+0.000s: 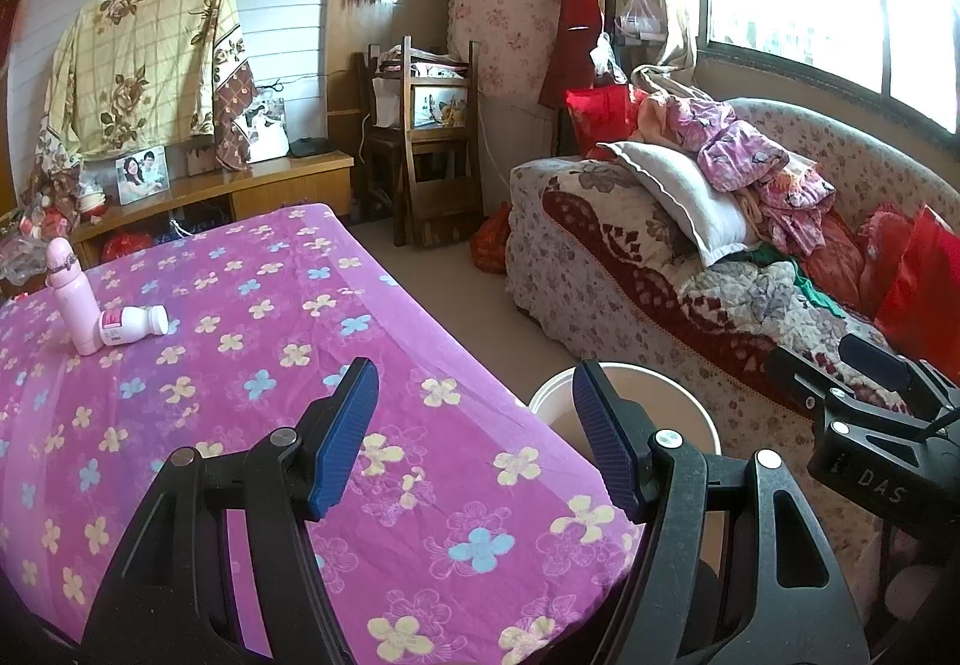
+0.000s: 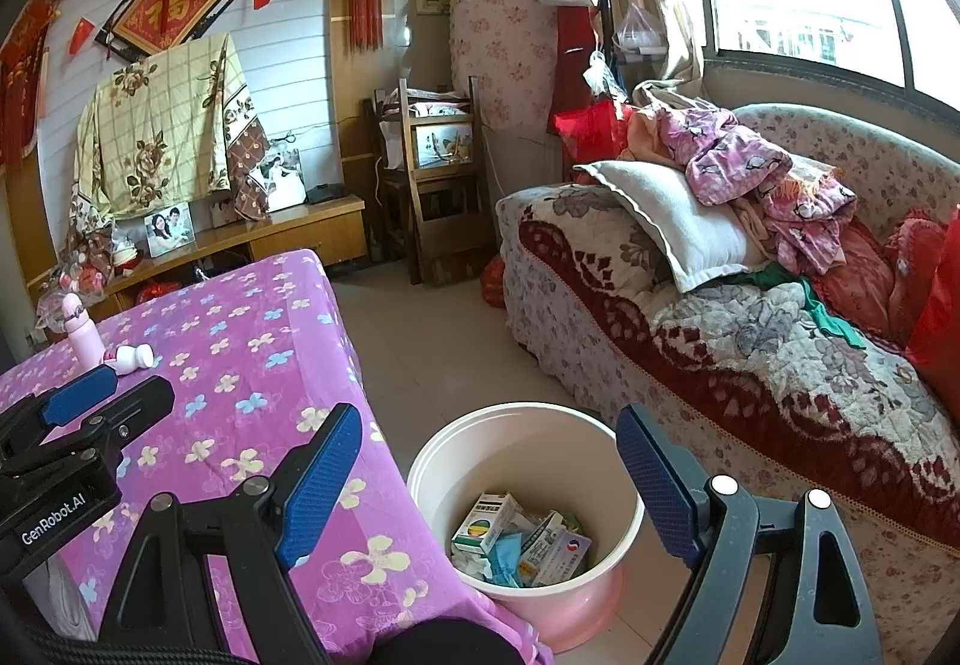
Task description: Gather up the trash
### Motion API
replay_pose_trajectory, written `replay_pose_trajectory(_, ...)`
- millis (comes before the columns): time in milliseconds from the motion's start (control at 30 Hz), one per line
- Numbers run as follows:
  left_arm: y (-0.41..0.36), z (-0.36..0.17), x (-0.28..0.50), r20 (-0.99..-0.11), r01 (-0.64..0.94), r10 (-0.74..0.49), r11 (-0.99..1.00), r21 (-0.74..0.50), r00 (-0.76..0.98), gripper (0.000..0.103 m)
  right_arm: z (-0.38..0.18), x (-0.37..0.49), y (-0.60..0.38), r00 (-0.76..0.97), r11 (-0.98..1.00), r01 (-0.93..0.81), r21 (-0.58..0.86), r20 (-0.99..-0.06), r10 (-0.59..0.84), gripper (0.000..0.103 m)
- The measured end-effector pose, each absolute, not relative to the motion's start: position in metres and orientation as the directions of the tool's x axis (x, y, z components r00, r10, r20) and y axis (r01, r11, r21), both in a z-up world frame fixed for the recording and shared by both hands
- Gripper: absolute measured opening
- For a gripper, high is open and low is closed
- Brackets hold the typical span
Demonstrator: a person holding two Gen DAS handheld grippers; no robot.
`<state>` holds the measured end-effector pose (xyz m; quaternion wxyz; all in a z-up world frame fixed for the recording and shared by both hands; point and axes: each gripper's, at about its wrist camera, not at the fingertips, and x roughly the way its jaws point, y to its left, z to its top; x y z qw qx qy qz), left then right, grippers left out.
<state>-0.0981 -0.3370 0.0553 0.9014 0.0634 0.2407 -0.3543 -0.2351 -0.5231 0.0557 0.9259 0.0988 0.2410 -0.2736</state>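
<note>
- Left wrist view: the left gripper (image 1: 474, 443) hangs above the near corner of the table (image 1: 240, 395), jaws spread wide with nothing between them.
- Right wrist view: the right gripper (image 2: 489, 491) is over the bin (image 2: 624, 521), jaws also wide apart and empty.
- The bin stands on the floor, just beside the table's corner, between table and sofa (image 2: 750, 341).
- Inside the bin lie boxes (image 2: 489, 524), a blue scrap and white wads.
- On the far side of the table a white bottle (image 1: 135, 326) lies on its side, touching an upright pink bottle (image 1: 71, 296).
</note>
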Motion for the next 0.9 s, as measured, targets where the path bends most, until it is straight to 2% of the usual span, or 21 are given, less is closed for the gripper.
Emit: replay_pose_trajectory(900, -0.343, 0.046, -0.106, -0.501, 0.68, -0.61, 0.731, -0.058, 0.613, 0.066, 0.051, -0.234, -0.529, 0.723, 0.828, 0.558, 0.048, -0.519, -0.457, 0.086)
